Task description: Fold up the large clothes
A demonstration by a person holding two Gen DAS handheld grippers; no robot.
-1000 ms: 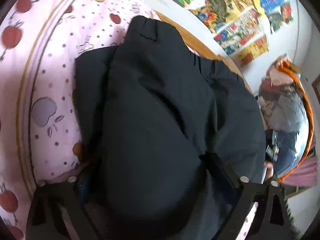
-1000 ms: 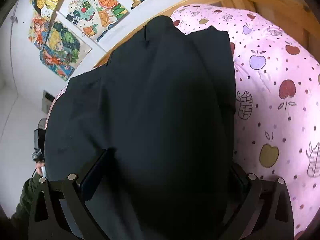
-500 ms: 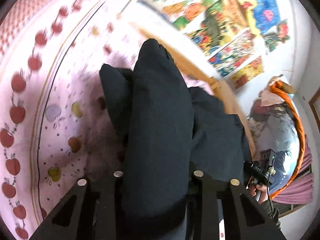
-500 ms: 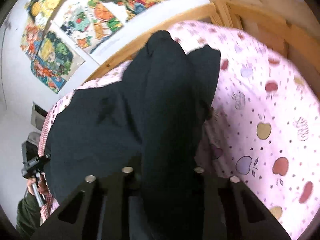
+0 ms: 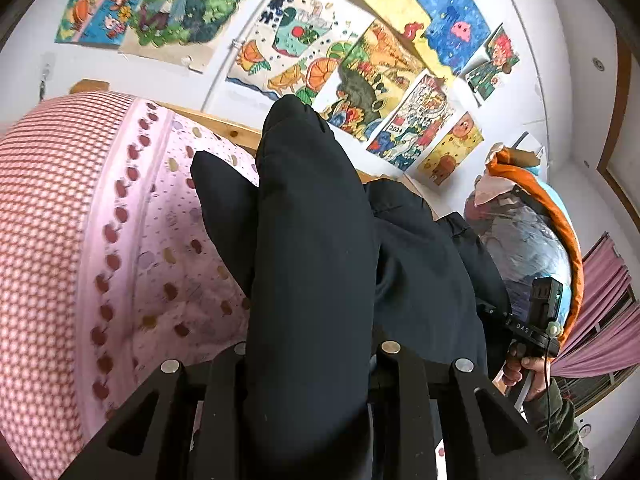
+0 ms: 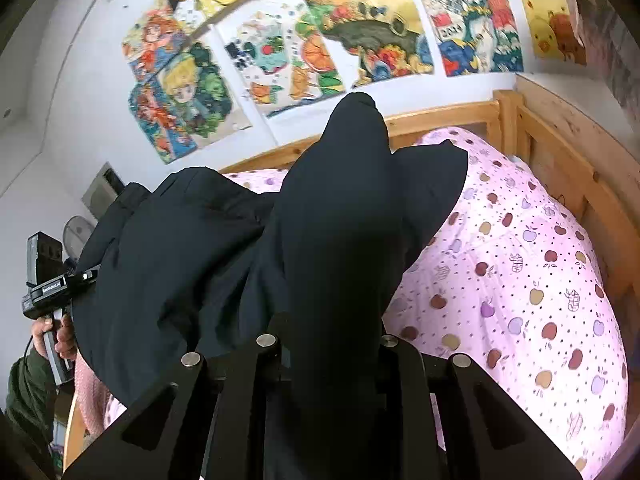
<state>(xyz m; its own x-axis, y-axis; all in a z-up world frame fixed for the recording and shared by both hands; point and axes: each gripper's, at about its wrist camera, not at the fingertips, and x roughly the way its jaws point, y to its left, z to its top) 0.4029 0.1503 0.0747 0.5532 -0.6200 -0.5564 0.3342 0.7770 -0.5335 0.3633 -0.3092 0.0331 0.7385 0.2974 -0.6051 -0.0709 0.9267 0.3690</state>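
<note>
Clearly the coming move turns on how the black garment (image 5: 316, 240) hangs from both grippers at once. The left gripper (image 5: 312, 360) has its jaws closed on a thick fold of the cloth, and the right gripper (image 6: 328, 344) has its jaws clamped on another fold in the same way. From each pair of jaws the fabric runs straight away toward the far wall, so its long axis follows the fingers; the slack middle sags between the two grippers. Neither hand looks nearer; the two holds seem level, side by side. Below the garment lies the bed (image 6: 520, 280) with its pink apple-print cover, and the lower cloth appears to rest on it, though the contact is hidden. A wooden bed frame (image 6: 560, 152) bounds the far and right sides, with posters (image 5: 360, 72) on the wall beyond. To my eye, only the frame would limit laying the fold far.
</note>
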